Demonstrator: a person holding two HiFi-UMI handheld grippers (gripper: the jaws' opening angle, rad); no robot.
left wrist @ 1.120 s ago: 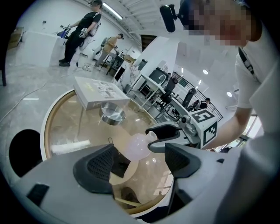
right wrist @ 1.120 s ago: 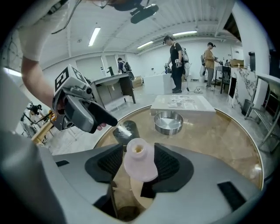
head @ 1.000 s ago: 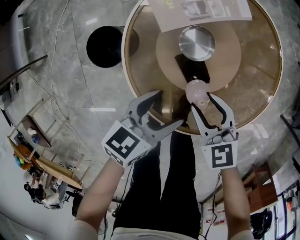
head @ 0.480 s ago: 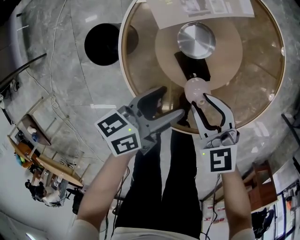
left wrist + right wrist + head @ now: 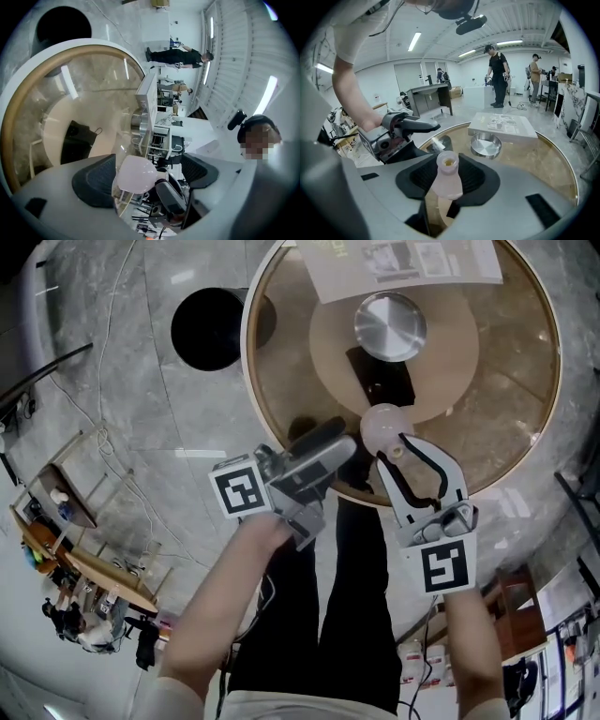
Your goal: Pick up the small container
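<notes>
- The round glass table [image 5: 506, 381] lies ahead of and below both my grippers.
- My left gripper [image 5: 330, 442] lies on its side just beside the right one. Its jaws are wide and have just been opening, and the pads touch nothing.
- My right gripper [image 5: 392, 448] is clamped on the small container [image 5: 382, 426], which is upright between its pads, just ahead of the left jaws.

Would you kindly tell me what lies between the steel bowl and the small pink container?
A flat black object lies on the table between the steel bowl and the small container. The head view shows this most clearly.
</notes>
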